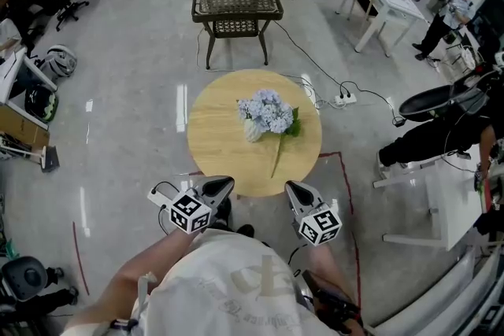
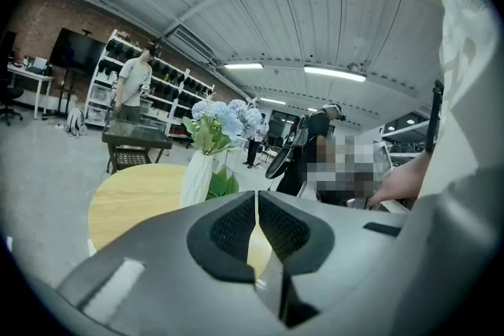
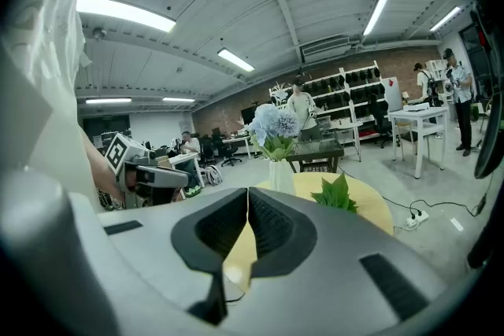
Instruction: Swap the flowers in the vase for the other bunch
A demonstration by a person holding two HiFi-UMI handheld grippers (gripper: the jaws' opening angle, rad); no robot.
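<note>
Both grippers, jaws pressed together and empty: I am holding the left gripper (image 1: pixel 220 186) and right gripper (image 1: pixel 295 191) at the near edge of the round wooden table (image 1: pixel 213 142). The white vase (image 1: pixel 252 130) of blue hydrangeas (image 1: pixel 266 106) is standing mid-table. The spare bunch (image 1: pixel 280 155) is lying just beside it, its stem pointing toward the nearer right gripper.

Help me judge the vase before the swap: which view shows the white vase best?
The left gripper view: the white vase stands side-on and largest, blue flowers above it. The right gripper view shows the vase side-on too, but smaller. The head view looks down on the vase, so the flowers cover most of it.
</note>
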